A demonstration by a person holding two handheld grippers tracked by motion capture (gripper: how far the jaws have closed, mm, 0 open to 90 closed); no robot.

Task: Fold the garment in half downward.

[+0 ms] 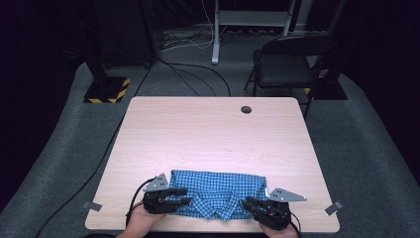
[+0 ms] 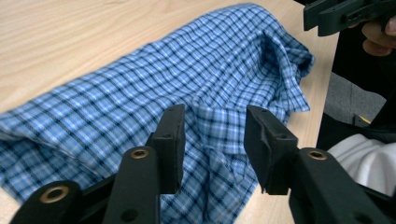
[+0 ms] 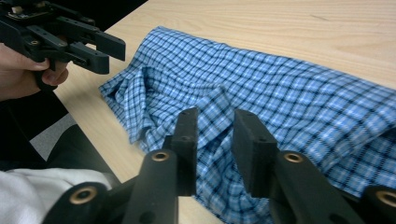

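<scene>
Folded blue checked shirt (image 1: pixel 218 193) lies at the near edge of the desk (image 1: pixel 213 134), collar side toward the person.

High view: left claw (image 1: pixel 182 195) sits over the shirt's left end and right claw (image 1: pixel 249 204) at its right end, each held in a hand entering from the near edge. Whether the jaws touch cloth cannot be told from this height. Beyond the shirt the wooden top runs back to a round dark hole (image 1: pixel 246 109). Farther still stand a black chair (image 1: pixel 287 62) on grey carpet, a post base with yellow and black stripes (image 1: pixel 106 90), and loose cables (image 1: pixel 198 74).

Left gripper view: the left claw (image 2: pixel 214 135) stands partly open, its jaws apart with a raised fold of shirt (image 2: pixel 177 93) between them; the pads do not press on the cloth and nothing is gripped. The other claw shows beyond the shirt's far corner, held above the desk edge.

Right gripper view: the right claw (image 3: pixel 215 140) is likewise partly open, with rumpled shirt (image 3: pixel 261 93) between the jaws, not clamped. A white sleeve (image 3: pixel 32 193) shows nearest, below the desk edge. The left claw hangs just off the shirt's far corner, jaws parted.
</scene>
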